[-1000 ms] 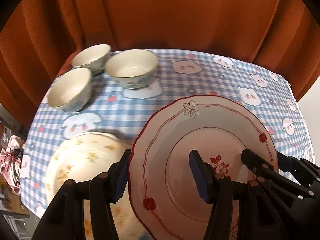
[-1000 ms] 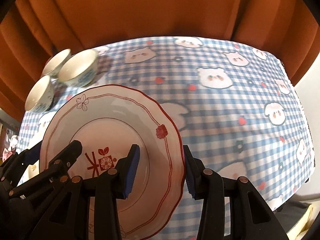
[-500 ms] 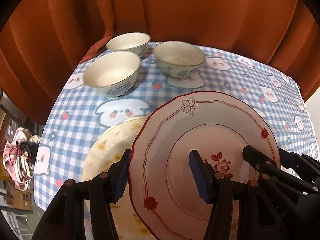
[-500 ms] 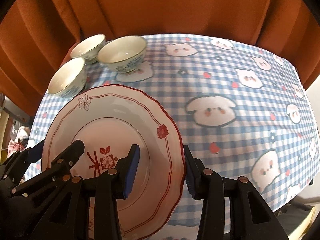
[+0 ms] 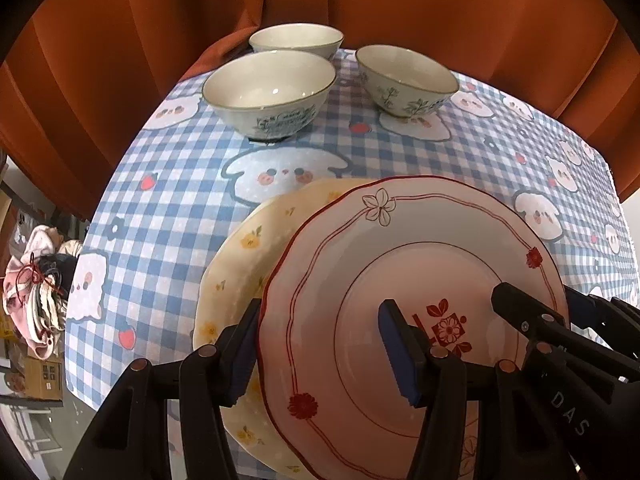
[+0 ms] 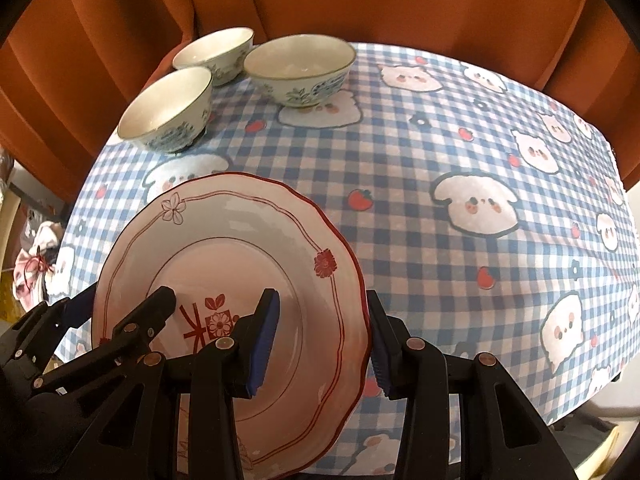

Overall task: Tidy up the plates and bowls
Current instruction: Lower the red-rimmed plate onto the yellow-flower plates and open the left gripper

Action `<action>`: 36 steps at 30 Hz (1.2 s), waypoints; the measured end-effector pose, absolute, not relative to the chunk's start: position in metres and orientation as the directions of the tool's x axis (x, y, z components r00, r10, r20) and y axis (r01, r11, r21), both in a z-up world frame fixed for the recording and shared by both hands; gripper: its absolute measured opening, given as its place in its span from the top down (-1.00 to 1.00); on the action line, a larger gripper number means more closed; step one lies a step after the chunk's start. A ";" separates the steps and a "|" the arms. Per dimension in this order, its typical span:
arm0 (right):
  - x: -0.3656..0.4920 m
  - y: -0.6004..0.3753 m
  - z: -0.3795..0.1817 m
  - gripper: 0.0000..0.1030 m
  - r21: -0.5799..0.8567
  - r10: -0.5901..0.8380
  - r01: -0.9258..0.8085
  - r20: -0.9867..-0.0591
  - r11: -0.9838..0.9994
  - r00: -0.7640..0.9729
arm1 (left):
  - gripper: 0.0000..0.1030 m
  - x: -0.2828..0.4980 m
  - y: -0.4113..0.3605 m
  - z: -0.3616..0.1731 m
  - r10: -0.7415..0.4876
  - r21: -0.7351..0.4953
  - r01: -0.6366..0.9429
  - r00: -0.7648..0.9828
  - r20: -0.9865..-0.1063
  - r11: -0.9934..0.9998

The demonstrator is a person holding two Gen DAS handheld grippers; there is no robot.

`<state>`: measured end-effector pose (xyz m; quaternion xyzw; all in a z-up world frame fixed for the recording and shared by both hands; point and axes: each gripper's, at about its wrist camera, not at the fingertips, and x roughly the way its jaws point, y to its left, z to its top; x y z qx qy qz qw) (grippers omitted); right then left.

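Two grippers share one red-rimmed plate (image 5: 420, 280). Left wrist view: left gripper (image 5: 324, 344) clamps its left rim above a yellow-flowered plate (image 5: 236, 280); three bowls (image 5: 268, 92) stand behind. Right wrist view: right gripper (image 6: 320, 336) grips the right rim over the checked tablecloth (image 6: 440, 152).

Warm, even indoor light, soft shadows under the bowls (image 5: 272, 92), faint glare on the red-rimmed plate (image 6: 240, 216), strong fisheye bending, dark vignetted corners, sharp centre.
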<state>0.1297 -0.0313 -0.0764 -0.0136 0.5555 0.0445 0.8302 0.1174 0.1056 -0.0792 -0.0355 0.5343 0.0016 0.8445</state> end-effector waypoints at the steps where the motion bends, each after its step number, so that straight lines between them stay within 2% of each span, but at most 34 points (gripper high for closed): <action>1: 0.130 -0.030 -0.078 0.11 0.026 0.058 -0.090 -0.925 0.996 0.375 | -0.12 0.118 0.106 -0.081 -0.036 -0.059 -0.042 0.427 -0.904 0.997; 17: 0.132 -0.025 -0.092 0.11 0.064 0.089 -0.086 -0.936 0.994 0.339 | -0.13 0.116 0.113 -0.096 -0.029 -0.058 -0.058 0.407 -0.913 0.997; 20: 0.131 -0.030 -0.088 0.20 0.079 0.104 -0.085 -0.931 0.993 0.351 | -0.13 0.116 0.114 -0.096 -0.029 -0.059 -0.061 0.407 -0.913 0.996; 24: 0.131 -0.033 -0.086 0.44 0.064 0.092 -0.093 -0.933 0.994 0.348 | -0.13 0.117 0.113 -0.095 -0.024 -0.056 -0.066 0.405 -0.914 0.996; 36: 0.133 -0.022 -0.084 0.44 0.078 0.115 -0.119 -0.932 0.990 0.345 | -0.12 0.114 0.125 -0.086 0.036 -0.010 -0.106 0.418 -0.908 0.994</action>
